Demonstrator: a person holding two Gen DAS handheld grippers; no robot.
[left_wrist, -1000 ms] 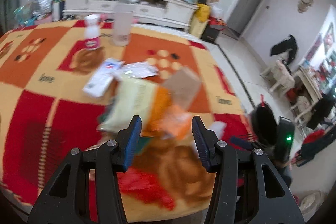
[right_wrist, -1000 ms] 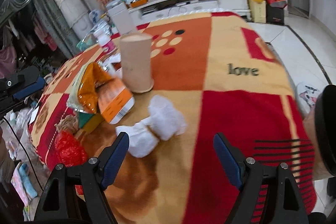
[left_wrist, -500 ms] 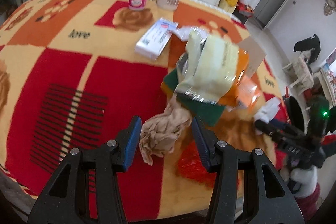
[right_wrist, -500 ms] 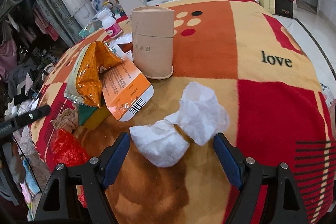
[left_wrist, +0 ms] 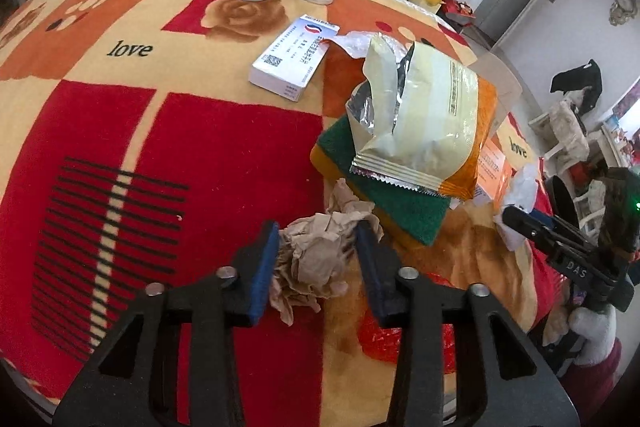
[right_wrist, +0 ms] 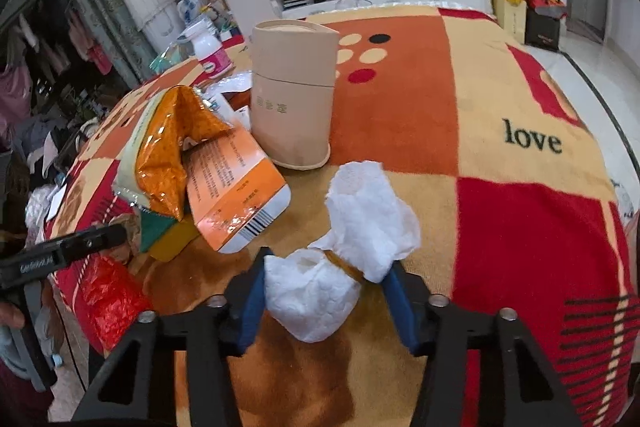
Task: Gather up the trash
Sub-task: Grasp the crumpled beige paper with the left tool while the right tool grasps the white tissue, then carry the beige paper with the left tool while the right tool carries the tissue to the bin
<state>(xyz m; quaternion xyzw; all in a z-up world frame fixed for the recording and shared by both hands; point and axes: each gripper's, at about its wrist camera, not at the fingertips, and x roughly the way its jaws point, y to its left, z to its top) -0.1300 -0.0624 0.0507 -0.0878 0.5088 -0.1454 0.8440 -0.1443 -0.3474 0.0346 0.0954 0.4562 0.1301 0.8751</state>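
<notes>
Left tongs (left_wrist: 316, 259) straddle the brown wad (left_wrist: 316, 259) at the counter's (left_wrist: 100, 99) near edge, pads touching it. Right tongs (right_wrist: 324, 291) bracket the white tissue (right_wrist: 312, 299); both are set for lifting, grip unconfirmed.

Left wrist view: red bag (left_wrist: 404, 331) mostly hidden behind right finger (left_wrist: 370, 271) and its arm; only crinkled patches show. Sponge (left_wrist: 400, 203) largely covered by wrapper (left_wrist: 420, 131). Brown paper wad (left_wrist: 316, 259): sides hidden by finger pads, contact with them cannot be told. Beige box (left_wrist: 500, 87) mostly behind wrapper. White tissue (left_wrist: 520, 195) partly behind right gripper (left_wrist: 516, 219); its fingers unclear from here.

Right wrist view: tissue's (right_wrist: 340, 267) near underside hidden between fingers (right_wrist: 252, 303); right pad touching or not, cannot tell. Pink bottle (right_wrist: 212, 57) partly behind clutter. Bench (right_wrist: 520, 211) cut off at right edge. Print on orange packet (right_wrist: 236, 183) too small to read.
</notes>
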